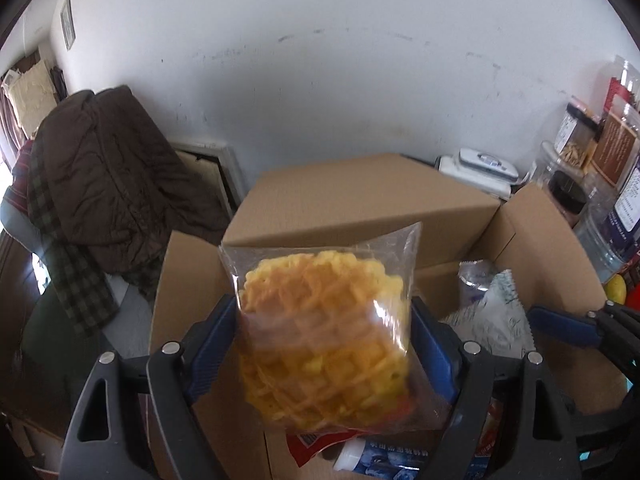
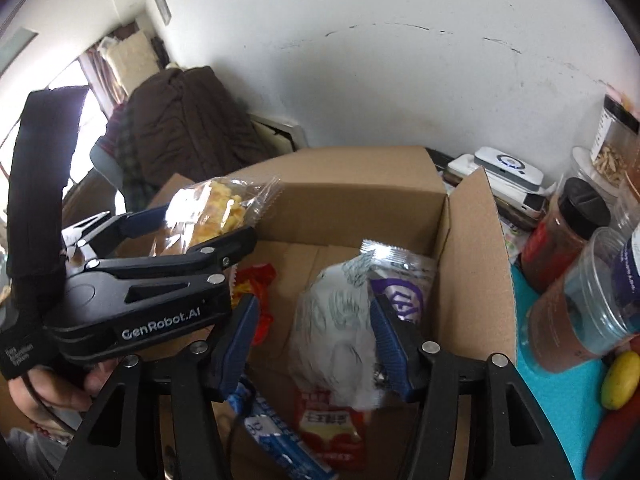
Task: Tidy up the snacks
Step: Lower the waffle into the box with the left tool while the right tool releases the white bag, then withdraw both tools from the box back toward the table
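The clear bag of yellow waffle crisps (image 1: 324, 336) hangs just above the open cardboard box (image 2: 472, 264), pinched across its middle by the left gripper (image 1: 324, 344). It looks light, crackly and slippery, and the crisps would likely break under a hard squeeze, so a hold on the film edge may be safer. Inside the box, the right gripper (image 2: 316, 344) has a white crinkled packet (image 2: 336, 328) between its part-open jaws; I cannot tell whether the pads press it. Red and blue packets lie on the box floor. Jars (image 2: 576, 320) stand just right of the box
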The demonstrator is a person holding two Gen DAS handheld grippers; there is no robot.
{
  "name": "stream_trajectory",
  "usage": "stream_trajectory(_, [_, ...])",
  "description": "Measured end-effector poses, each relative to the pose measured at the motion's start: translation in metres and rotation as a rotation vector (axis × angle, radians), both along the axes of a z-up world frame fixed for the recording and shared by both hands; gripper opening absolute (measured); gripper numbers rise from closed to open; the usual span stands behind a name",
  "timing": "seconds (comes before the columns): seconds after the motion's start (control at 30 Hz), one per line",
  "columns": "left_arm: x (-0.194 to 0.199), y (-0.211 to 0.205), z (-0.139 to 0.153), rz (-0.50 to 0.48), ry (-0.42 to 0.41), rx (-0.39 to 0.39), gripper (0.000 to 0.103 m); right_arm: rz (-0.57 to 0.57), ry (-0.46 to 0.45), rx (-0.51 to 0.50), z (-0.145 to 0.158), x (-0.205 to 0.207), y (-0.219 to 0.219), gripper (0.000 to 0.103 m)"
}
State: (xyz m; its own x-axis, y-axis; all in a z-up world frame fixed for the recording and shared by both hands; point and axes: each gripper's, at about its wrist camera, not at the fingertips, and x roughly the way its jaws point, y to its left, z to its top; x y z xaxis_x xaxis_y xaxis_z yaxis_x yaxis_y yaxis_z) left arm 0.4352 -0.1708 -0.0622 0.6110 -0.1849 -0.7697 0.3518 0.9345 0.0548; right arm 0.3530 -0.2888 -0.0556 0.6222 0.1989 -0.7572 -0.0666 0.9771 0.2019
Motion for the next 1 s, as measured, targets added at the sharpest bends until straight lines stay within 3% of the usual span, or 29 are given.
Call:
stream_trajectory(0.2, [-0.006, 0.0, 0.005, 0.011, -0.018, 0.032, 0.084, -0.002, 0.008, -0.005, 0.005, -0.006, 0.0, 0.058])
stream_trajectory(0.4, [-0.015, 0.008, 0.028, 0.023, -0.065, 0.0, 0.084, -0.01, -0.01, -0.02, 0.018, -0.016, 0.0, 0.064])
stream_trajectory(1.0, [-0.09, 0.037, 0.109, -0.011, -0.205, -0.082, 0.084, -0.038, -0.168, -0.098, 0.102, -0.071, 0.025, 0.064])
